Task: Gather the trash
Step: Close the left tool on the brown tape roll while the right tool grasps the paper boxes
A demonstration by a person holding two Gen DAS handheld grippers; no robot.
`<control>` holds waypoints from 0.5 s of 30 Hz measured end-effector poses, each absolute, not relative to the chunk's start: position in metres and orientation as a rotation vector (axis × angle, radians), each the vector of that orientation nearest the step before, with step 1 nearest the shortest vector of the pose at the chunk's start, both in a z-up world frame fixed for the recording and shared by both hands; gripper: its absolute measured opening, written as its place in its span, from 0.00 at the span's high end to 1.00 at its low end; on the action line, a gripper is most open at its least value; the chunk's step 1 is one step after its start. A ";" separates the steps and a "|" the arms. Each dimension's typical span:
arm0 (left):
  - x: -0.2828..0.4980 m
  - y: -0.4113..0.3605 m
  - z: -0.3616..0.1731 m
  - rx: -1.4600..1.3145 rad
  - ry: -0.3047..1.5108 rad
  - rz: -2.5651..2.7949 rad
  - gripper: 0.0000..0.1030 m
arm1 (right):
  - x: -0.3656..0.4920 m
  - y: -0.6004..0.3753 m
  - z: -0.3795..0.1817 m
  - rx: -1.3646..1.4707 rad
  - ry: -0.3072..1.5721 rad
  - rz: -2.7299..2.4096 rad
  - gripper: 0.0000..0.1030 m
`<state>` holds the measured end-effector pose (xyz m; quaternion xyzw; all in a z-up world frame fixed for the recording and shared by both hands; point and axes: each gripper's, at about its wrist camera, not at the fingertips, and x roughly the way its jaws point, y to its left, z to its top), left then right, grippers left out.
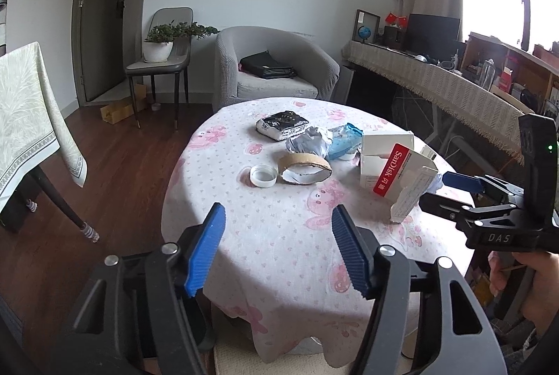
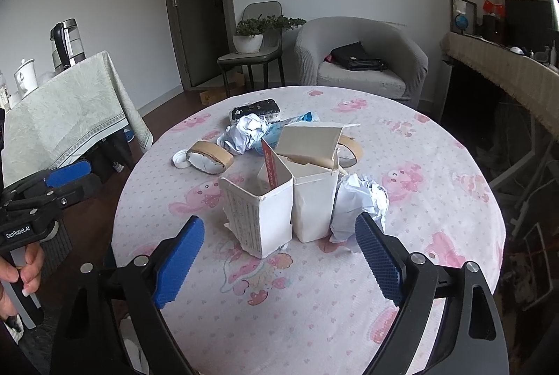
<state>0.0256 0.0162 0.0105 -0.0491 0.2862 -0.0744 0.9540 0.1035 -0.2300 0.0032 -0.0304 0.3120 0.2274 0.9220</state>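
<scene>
Trash lies on a round table with a pink-patterned cloth (image 1: 279,228) (image 2: 314,287). There is a red-and-white SanDisk box (image 1: 401,176) (image 2: 265,211), a taller white carton (image 1: 380,148) (image 2: 314,197), crumpled paper (image 2: 360,204) (image 1: 307,141), a cardboard tape ring (image 1: 305,169) (image 2: 209,160), a white lid (image 1: 263,176), a blue wrapper (image 1: 344,139) and a black-and-white packet (image 1: 283,125) (image 2: 255,109). My left gripper (image 1: 277,249) is open and empty above the table's near edge. My right gripper (image 2: 279,263) is open and empty, just short of the boxes.
A grey armchair (image 1: 276,67) with a black bag stands behind the table. A chair with a potted plant (image 1: 164,46) is by the door. A second cloth-covered table (image 2: 70,109) is at the left, a long draped counter (image 1: 454,85) at the right.
</scene>
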 end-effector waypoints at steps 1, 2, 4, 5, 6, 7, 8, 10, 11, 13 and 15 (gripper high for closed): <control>0.028 0.016 0.010 -0.100 0.583 -0.154 0.36 | 0.106 -0.230 0.003 -0.061 0.639 0.468 0.13; 0.032 0.016 0.009 -0.099 0.585 -0.156 0.37 | 0.110 -0.230 0.002 -0.058 0.638 0.473 0.13; 0.038 0.017 0.008 -0.105 0.592 -0.161 0.38 | 0.116 -0.231 0.002 -0.046 0.637 0.488 0.13; 0.042 0.017 0.008 -0.107 0.595 -0.169 0.38 | 0.118 -0.231 0.002 -0.046 0.636 0.493 0.13; 0.046 0.017 0.008 -0.106 0.596 -0.174 0.39 | 0.119 -0.230 0.002 -0.049 0.634 0.494 0.13; 0.047 0.017 0.008 -0.106 0.595 -0.178 0.39 | 0.121 -0.230 0.002 -0.052 0.634 0.495 0.13; 0.050 0.016 0.008 -0.106 0.593 -0.182 0.40 | 0.123 -0.230 0.003 -0.052 0.634 0.499 0.13; 0.055 0.015 0.008 -0.108 0.592 -0.189 0.40 | 0.127 -0.228 0.003 -0.057 0.635 0.505 0.13; 0.058 0.014 0.008 -0.110 0.592 -0.193 0.40 | 0.128 -0.227 0.003 -0.061 0.635 0.506 0.13; 0.063 0.013 0.006 -0.111 0.596 -0.201 0.40 | 0.132 -0.226 0.002 -0.062 0.639 0.518 0.14; 0.069 0.012 0.005 -0.111 0.597 -0.208 0.40 | 0.135 -0.225 0.003 -0.067 0.640 0.519 0.20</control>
